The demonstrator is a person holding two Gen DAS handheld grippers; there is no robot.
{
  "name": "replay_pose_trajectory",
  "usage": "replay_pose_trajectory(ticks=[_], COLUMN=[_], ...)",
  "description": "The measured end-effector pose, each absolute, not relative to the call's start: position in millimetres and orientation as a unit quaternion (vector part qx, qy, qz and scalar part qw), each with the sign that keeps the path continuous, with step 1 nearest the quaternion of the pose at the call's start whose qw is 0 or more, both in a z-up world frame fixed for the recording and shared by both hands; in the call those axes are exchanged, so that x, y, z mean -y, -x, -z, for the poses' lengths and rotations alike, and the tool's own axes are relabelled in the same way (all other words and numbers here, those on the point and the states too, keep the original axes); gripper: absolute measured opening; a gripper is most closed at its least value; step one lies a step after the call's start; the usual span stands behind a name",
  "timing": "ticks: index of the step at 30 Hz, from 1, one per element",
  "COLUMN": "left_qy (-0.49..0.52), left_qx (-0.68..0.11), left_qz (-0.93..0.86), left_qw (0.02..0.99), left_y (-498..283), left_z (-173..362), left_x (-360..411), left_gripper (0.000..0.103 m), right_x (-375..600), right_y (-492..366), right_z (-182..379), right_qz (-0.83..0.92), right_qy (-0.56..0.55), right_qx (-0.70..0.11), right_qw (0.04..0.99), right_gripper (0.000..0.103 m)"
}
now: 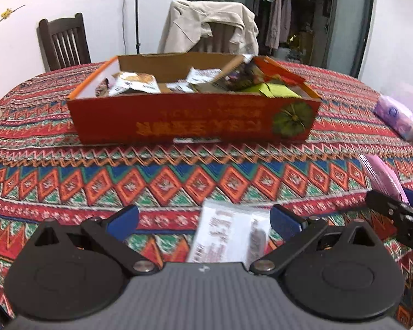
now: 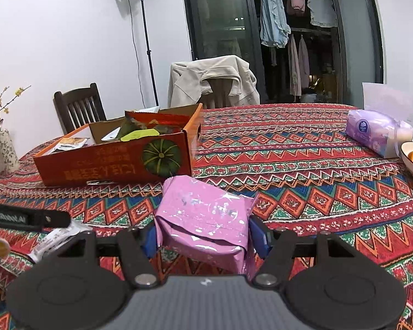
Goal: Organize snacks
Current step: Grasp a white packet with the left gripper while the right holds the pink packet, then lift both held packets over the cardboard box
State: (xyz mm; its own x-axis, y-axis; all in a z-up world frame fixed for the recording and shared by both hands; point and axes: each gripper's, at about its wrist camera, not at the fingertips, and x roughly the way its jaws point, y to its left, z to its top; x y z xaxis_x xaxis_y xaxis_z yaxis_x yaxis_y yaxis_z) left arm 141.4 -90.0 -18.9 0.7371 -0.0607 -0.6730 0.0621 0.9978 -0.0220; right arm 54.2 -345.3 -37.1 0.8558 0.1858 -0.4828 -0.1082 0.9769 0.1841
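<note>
In the left wrist view my left tongs (image 1: 204,221) stand apart over a white snack packet (image 1: 228,236) that lies flat on the surface (image 1: 179,176), not yet pinched, with the snack box (image 1: 195,121) ahead. In the right wrist view my right tongs (image 2: 203,238) are clamped on the pink snack bag (image 2: 203,220), gripped by its sides and clear of the surface so I can carry it to the box, which sits ahead to the left
</note>
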Motion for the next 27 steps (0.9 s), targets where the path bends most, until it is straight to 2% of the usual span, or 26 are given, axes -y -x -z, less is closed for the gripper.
replay_pose_trajectory(ticks=[12, 15, 17, 19, 20, 21, 22, 27], left_qy=[-0.019, -0.016, -0.014, -0.014, -0.014, -0.016, -0.018, -0.018], left_qx=[-0.386, -0.388, -0.386, -0.380, -0.379, -0.377, -0.375, -0.371], left_qz=[0.020, 0.019, 0.016, 0.018, 0.021, 0.023, 0.026, 0.035], left_qw=[0.922, 0.921, 0.922, 0.925, 0.925, 0.926, 0.927, 0.928], left_y=[-131, -129, -128, -126, -125, -125, -124, -122], left_z=[36, 35, 33, 31, 30, 29, 28, 25], left_x=[105, 104, 104, 103, 102, 102, 102, 100], left_gripper=[0.103, 0.100, 0.092, 0.074, 0.069, 0.058, 0.053, 0.047], right_x=[343, 343, 342, 340, 340, 339, 339, 336], right_y=[-52, -52, -51, -51, -51, -50, -50, -51], right_z=[40, 40, 40, 40, 40, 40, 39, 38], right_qz=[-0.103, -0.108, -0.109, -0.111, -0.111, -0.112, -0.111, -0.108], right_qy=[-0.074, -0.075, -0.072, -0.067, -0.066, -0.064, -0.062, -0.056], right_qx=[-0.254, -0.253, -0.253, -0.252, -0.251, -0.250, -0.250, -0.252], right_qw=[0.959, 0.959, 0.959, 0.959, 0.959, 0.960, 0.960, 0.960], right_gripper=[0.064, 0.064, 0.064, 0.064, 0.064, 0.065, 0.065, 0.065])
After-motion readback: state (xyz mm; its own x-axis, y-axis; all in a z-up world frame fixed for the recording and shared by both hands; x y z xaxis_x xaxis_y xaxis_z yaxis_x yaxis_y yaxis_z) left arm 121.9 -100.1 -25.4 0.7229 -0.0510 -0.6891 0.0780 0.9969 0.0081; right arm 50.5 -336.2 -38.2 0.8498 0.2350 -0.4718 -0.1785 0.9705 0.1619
